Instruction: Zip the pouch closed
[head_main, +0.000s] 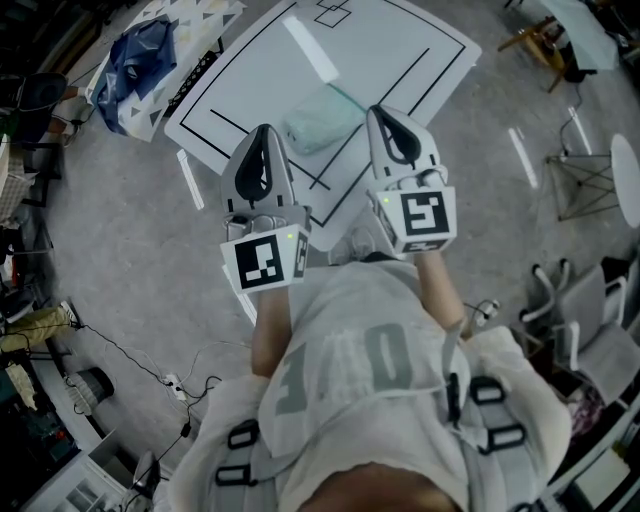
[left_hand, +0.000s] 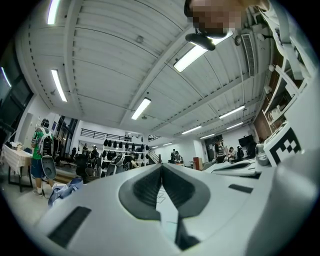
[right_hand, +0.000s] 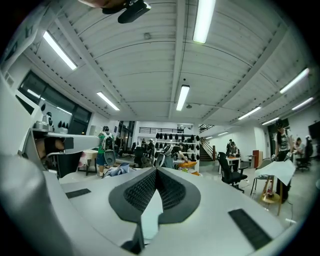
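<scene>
head view: pale pouch (head_main: 318, 122), shirt (head_main: 345, 345) print unreadable.

Long ceiling lamps (right_hand: 183, 97) give bright, even light; below them, straight lines bow outward and the corners go black.

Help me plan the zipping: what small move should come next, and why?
Probably lower both grippers toward the pouch. The left gripper and right gripper are shut and empty, held level and facing the room. The pouch lies below them on the white board with nothing touching it. Its zip cannot be read from here.
</scene>
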